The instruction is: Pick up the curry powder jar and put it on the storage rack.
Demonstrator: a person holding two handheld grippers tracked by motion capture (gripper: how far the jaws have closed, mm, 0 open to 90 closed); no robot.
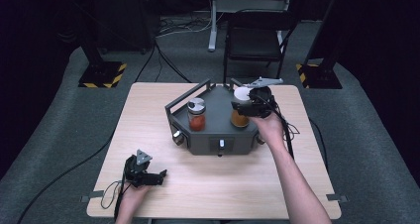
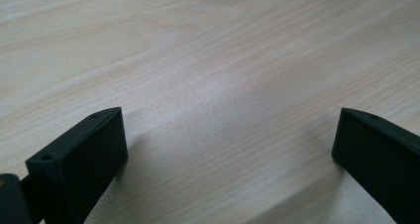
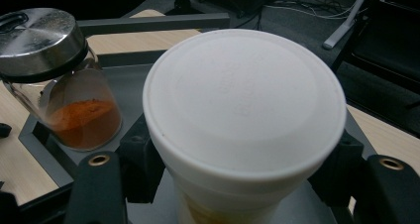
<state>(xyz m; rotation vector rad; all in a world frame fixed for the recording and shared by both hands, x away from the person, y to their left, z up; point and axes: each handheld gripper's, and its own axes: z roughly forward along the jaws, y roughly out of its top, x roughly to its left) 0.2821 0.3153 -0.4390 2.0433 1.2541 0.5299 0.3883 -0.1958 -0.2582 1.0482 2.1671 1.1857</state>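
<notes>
Right gripper (image 1: 246, 106) was closed on a jar with a white lid (image 3: 243, 105). Its two black jaws pressed on the jar from both sides, just under the lid. The jar had something orange-brown inside, and it stood upright on the dark grey tray (image 1: 220, 135). The tray sat on the tabletop (image 1: 148, 115), near the far edge and a little to the right of the middle.

On the tray, the white-lid jar was on the right side. A second jar, a glass jar with a shiny metal lid (image 1: 196, 114), stood on the left side of the tray. It had red-orange powder at the bottom. The two jars were apart and did not touch. In the right gripper view the glass jar (image 3: 59, 80) looked tilted, up and to the left of the white lid. A dark rail ran along the back of the tray behind both jars.

The person's right hand (image 1: 270, 127) held the right gripper from the near right side of the tray.

The left gripper (image 1: 161, 175) was far from the tray, down near the front left corner of the tabletop. It was open, with its jaws wide apart and bare wood between them. It lay low over the tabletop and held nothing.

Behind the tabletop, past the tray, stood a black chair (image 1: 257, 38) on the grey floor.
</notes>
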